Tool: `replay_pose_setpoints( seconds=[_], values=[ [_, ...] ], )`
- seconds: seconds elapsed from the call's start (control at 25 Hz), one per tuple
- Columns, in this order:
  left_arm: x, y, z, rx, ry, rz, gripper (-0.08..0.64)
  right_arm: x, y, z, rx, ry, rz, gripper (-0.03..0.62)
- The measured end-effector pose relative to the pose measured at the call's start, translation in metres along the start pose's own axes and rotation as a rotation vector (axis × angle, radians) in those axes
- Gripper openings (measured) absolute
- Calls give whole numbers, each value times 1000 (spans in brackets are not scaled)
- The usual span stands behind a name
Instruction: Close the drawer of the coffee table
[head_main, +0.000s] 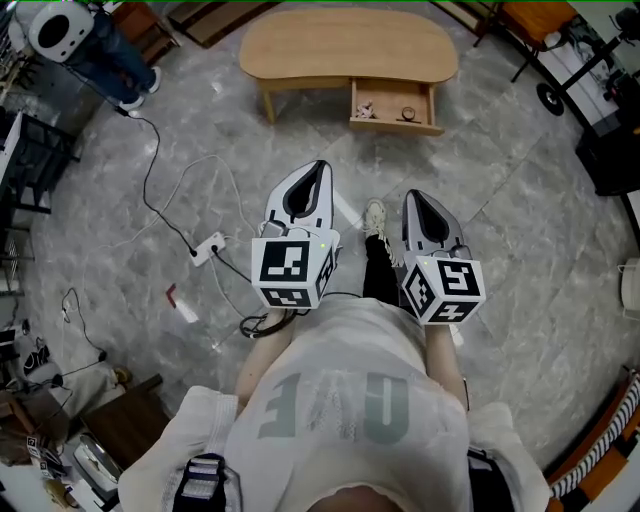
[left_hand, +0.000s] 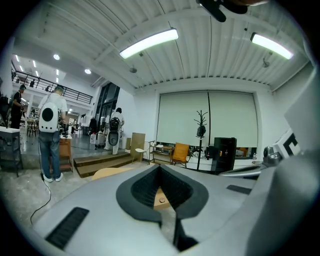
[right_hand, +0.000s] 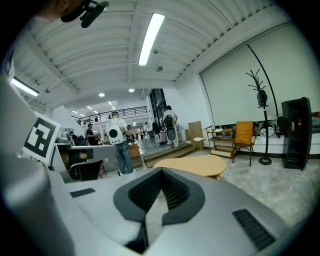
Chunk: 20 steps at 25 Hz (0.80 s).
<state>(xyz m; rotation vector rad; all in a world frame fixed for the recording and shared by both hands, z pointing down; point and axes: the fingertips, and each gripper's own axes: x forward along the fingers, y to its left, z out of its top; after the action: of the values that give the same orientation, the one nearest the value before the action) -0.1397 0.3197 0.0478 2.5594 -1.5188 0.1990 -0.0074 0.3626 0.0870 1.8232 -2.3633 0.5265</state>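
Bright ceiling tubes (left_hand: 148, 43) light evenly; fisheye edges warp, darken.

A white power strip (head_main: 208, 248) is seen lying on the grey marbled floor (head_main: 500, 260), with a black cable (head_main: 146, 195) run up to it. Further back, an orange chair (left_hand: 180, 151) and a coat rack (left_hand: 201, 131) are parked near each other.

The jaws of the right gripper (right_hand: 161, 171) are seen pressed together — nothing is held between them. Beyond, a wooden coffee table (right_hand: 192, 166) is shown, an orange chair (right_hand: 243, 133) farther right.
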Motion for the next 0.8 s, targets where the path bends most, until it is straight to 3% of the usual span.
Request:
replay_pose_setpoints(
  seconds=[0.56,0.8],
  values=[
    [255,60,89,-31,-52,96,9,216,-123,131,-161,7,82,5],
    [315,71,115,-13,-45,116,9,273,-149,175,-218,-5,128,5]
  ],
)
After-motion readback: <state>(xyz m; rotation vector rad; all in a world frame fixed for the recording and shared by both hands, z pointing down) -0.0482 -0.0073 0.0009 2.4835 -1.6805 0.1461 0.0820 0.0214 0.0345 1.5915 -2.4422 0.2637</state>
